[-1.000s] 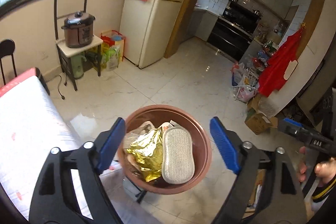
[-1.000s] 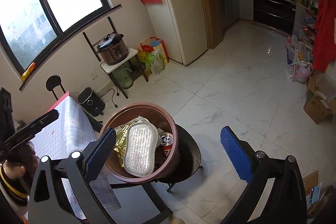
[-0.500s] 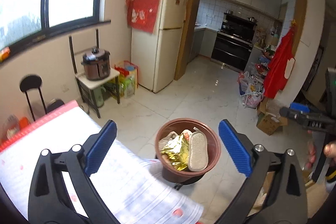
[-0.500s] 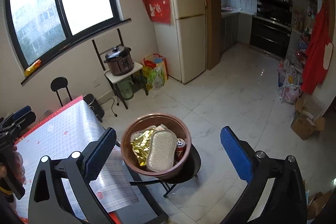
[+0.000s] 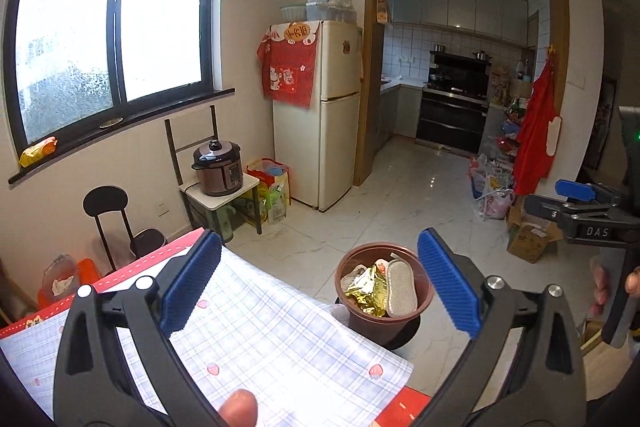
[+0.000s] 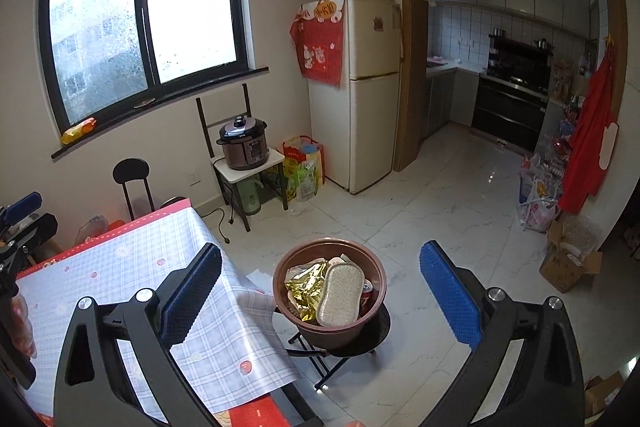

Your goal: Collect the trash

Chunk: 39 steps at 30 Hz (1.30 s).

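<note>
Both the left gripper point(image 5: 319, 283) and the right gripper point(image 6: 320, 297) are released and empty above the worktop point(image 6: 132, 263), while the trash, a gold wrapper point(image 6: 306, 287), a sponge point(image 6: 340, 293) and a can point(image 6: 366, 293), lies in the brown bin point(image 6: 296, 323) on a stool point(image 6: 360, 343) beside it, so collecting seems finished and next only a check for leftovers.
</note>
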### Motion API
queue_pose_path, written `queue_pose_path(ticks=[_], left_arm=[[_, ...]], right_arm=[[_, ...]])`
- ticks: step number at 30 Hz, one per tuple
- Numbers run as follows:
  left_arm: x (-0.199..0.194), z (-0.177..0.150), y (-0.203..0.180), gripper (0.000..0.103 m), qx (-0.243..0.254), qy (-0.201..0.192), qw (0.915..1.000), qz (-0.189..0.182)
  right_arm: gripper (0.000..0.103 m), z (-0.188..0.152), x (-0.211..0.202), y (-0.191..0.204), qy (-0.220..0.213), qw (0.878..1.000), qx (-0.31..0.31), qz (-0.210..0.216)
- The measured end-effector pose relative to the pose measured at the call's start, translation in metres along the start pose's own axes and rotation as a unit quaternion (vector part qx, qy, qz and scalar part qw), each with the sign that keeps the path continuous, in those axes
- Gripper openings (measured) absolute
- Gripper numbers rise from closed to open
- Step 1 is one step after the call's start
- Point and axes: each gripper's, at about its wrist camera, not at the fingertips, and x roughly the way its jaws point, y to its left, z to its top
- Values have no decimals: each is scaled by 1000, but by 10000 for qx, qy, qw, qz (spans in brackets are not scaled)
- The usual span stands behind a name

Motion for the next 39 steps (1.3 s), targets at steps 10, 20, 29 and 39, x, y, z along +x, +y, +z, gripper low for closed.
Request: queue_pose_path(ticks=[10,20,29,39], left_arm=[[-38,-8,6,97,47,-252,9997,20],[-47,-8,8,97,33,-320,9995,68],[-44,-5,7,97,2,-340,9994,82],[-43,-3,7,97,-9,-345,9994,96]], right_arm=[[98,-8,-32,21,-181,9996,-69,-183],[98,-7,-42,24,-254,9993,-61,-270],[98,-5,-41,22,-242,9992,-75,-298],[98,-5,-42,18,-263,9991,-71,-318]])
